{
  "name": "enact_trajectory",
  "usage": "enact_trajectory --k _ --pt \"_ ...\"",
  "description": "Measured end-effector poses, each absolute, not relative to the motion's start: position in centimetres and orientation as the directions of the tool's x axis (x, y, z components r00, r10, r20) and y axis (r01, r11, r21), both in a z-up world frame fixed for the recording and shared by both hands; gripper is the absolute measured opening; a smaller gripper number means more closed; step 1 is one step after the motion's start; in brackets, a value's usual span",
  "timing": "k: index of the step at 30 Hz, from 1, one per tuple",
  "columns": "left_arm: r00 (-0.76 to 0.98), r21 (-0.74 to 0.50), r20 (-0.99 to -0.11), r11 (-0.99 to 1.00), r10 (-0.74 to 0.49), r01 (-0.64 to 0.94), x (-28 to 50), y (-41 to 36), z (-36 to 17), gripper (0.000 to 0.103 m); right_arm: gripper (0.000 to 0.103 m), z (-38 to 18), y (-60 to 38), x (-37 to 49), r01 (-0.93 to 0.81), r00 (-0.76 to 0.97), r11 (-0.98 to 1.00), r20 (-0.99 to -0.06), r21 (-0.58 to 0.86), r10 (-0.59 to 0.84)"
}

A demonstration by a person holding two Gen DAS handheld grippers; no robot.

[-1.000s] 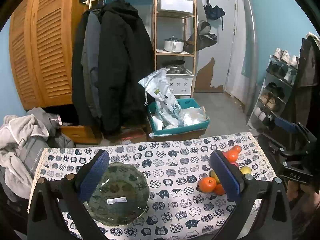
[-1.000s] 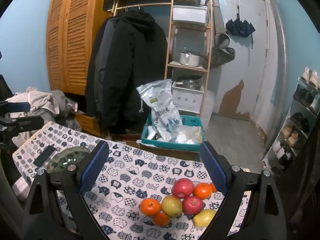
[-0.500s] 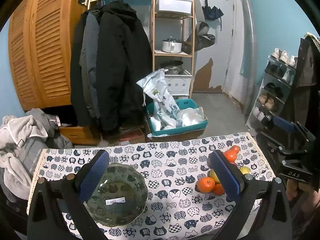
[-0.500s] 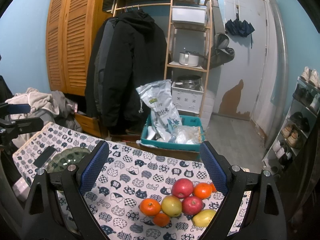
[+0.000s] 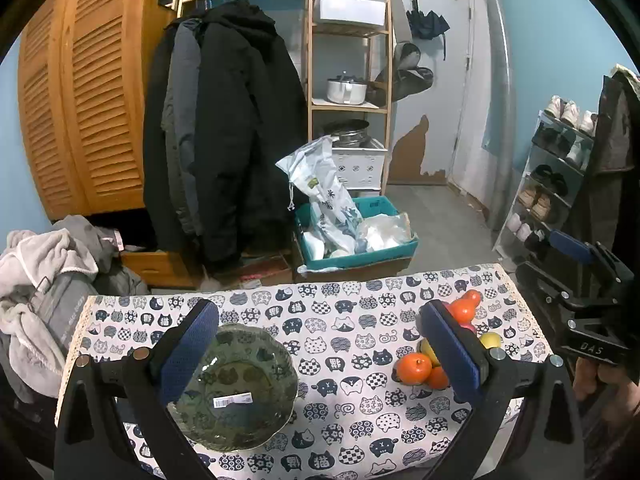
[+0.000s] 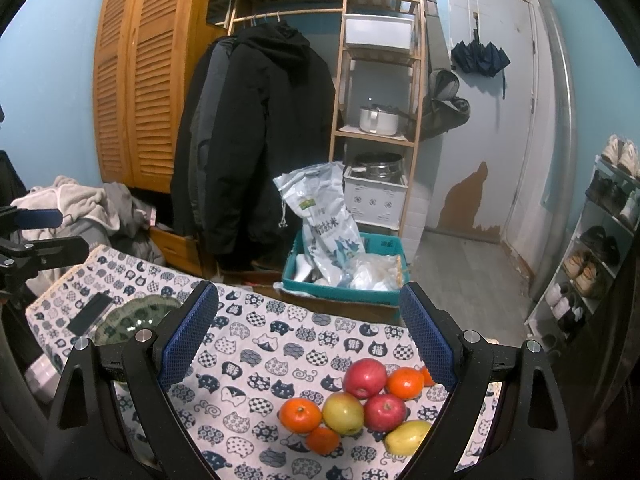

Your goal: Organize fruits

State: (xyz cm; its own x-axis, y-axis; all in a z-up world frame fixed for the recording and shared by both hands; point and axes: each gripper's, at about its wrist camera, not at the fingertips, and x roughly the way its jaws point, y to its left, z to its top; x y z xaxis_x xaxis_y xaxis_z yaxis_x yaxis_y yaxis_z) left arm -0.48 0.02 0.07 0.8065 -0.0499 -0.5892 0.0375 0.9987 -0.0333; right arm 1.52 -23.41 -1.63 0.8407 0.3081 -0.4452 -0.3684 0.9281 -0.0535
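**Both grippers wide above the table, nothing held**

Your left gripper (image 5: pixel 320 344) hangs over the table with its fingers spread wide and empty; the green glass bowl (image 5: pixel 234 386) sits on the cat-print tablecloth (image 5: pixel 340 360) just under its left finger. Your right gripper (image 6: pixel 308 336) is spread just as wide and grips nothing. Below it, near its right finger, the fruit lies in a tight cluster: a large red apple (image 6: pixel 365 378), a smaller red apple (image 6: pixel 385 412), a yellow-green apple (image 6: pixel 343 413), oranges (image 6: pixel 300 415) and a yellow mango (image 6: pixel 408 436), all touching neighbours. Bowl and fruit sit well apart.
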Motion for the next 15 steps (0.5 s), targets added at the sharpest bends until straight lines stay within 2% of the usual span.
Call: enact_trajectory --k 15 --pt "0.802 -0.028 -0.596 0.999 -0.038 0.027 -0.38 0.23 0.1 0.102 0.09 -1.51 -23.55 1.58 -0.369 0.843 0.928 -0.44 -0.051 0.311"
